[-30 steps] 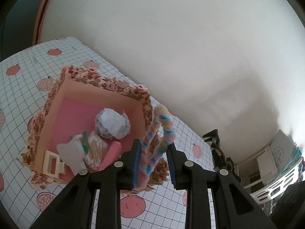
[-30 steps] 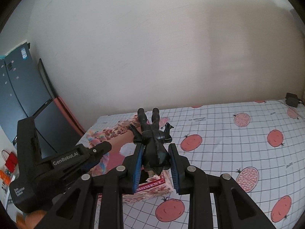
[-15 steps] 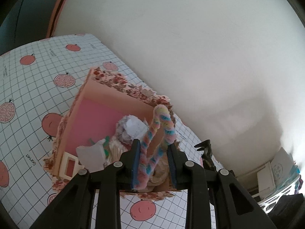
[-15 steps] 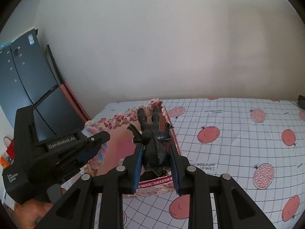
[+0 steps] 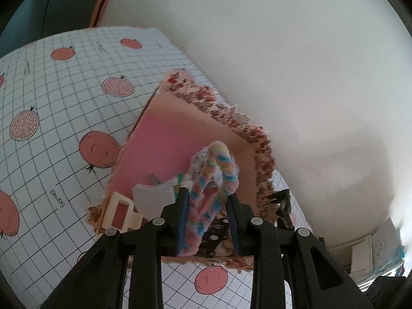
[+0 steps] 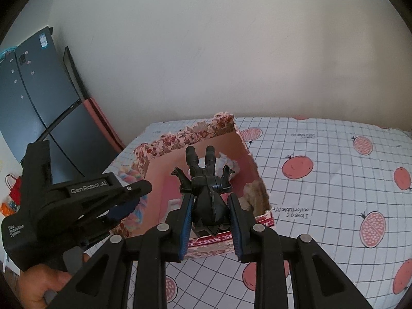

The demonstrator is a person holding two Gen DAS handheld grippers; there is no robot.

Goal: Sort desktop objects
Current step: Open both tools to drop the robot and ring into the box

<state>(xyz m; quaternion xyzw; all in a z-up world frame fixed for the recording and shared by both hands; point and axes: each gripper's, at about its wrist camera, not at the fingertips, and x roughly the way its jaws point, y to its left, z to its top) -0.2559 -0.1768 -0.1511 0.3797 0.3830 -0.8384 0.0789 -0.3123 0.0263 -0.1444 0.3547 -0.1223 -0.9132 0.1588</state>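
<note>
Tablecloth (image 6: 334, 170) printed with grid lines and pomegranates covers the table, and on it stands the floral-edged cardboard box (image 5: 231, 118) with the pink floor, the collecting place for this sort. Inside it already lie a crumpled paper ball (image 5: 197, 161), a cream hair claw clip (image 5: 121, 212), a pale torn scrap and a few smaller bits too hidden to name, so much of the work looks done. Two things are not yet in: the left tongs (image 5: 207, 217) are clamped on a pastel twisted pipe-cleaner loop (image 5: 219, 164) held over the box's near corner, and the right tongs (image 6: 211, 216) are clamped on a black toy figure (image 6: 206, 188), legs forward, above the box — both need releasing inside.
</note>
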